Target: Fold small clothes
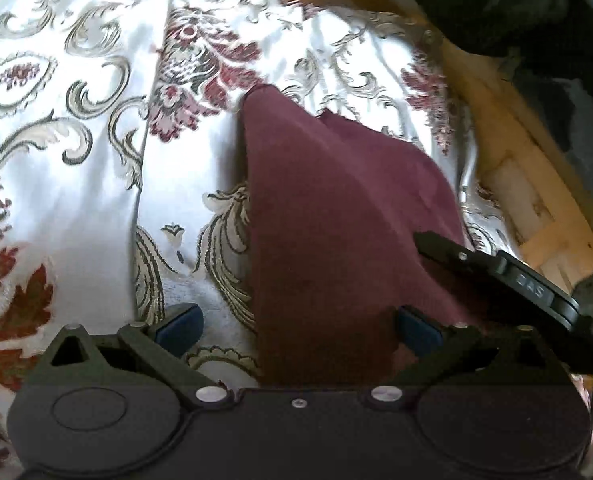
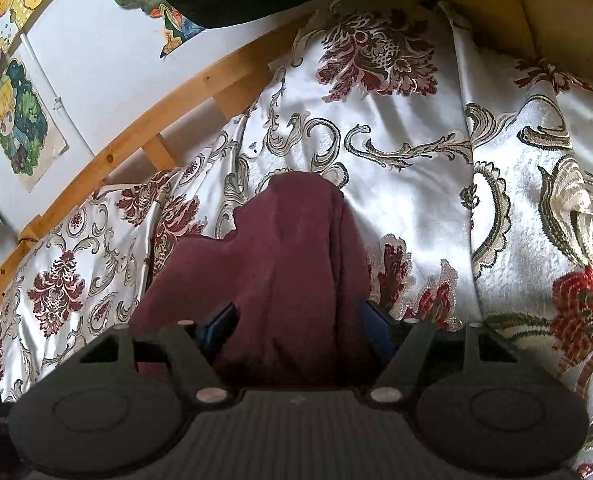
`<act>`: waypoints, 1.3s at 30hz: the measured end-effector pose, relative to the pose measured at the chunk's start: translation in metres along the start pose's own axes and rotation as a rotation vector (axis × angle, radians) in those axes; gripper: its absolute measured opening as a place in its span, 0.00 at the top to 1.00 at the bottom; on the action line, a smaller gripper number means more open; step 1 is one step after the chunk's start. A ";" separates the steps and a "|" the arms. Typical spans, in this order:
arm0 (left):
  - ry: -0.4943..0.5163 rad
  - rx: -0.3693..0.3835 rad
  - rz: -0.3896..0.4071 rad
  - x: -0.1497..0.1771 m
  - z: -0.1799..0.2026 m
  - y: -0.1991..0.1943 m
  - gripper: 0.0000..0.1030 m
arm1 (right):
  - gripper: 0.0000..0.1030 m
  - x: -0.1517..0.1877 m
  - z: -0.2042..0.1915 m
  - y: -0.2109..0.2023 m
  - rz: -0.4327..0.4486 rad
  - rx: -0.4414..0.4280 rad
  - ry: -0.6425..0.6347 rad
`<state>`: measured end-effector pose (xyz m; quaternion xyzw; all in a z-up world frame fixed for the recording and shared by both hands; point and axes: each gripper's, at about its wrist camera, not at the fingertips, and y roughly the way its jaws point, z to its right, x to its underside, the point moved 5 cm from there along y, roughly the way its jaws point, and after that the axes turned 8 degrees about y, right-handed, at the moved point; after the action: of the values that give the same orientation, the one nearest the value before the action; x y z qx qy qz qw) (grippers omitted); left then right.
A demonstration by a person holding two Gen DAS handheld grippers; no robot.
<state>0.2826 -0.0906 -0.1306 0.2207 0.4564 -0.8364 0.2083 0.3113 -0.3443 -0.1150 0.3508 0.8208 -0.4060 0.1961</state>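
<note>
1. Satin bedspread (image 2: 416, 208) with a red and grey floral pattern covers the bed; a wooden bed rail (image 2: 128, 148) runs along its far side, with picture cards on the white wall beyond.
2. Lying on the bedspread is the maroon garment (image 2: 296, 264), a small bunched piece whose long axis runs straight away from both cameras.
3. Right gripper (image 2: 298, 328): jaws partly open, with the near end of the garment bulging up between the blue pads. Contact looks likely, but a firm pinch cannot be confirmed.
4. Left gripper (image 1: 298, 326): jaws wide open, holding nothing; the garment's left edge lies between its pads and nearer the right-side one.
5. Judgement: the right gripper is better placed, being centred on the near end, so a fold would carry that end forward along the axis.
</note>
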 end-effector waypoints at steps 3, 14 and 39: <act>0.027 -0.010 -0.013 -0.001 0.001 0.003 0.01 | 0.29 0.001 -0.001 0.000 0.002 0.004 -0.005; 0.039 -0.017 -0.026 0.000 0.001 0.002 0.01 | 0.27 0.001 -0.002 0.001 -0.003 0.006 -0.001; 0.022 0.028 0.017 0.005 -0.003 -0.009 0.18 | 0.41 -0.006 0.010 -0.008 -0.002 0.025 0.112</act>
<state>0.2742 -0.0848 -0.1288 0.2365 0.4450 -0.8385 0.2072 0.3099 -0.3582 -0.1136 0.3747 0.8255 -0.3963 0.1450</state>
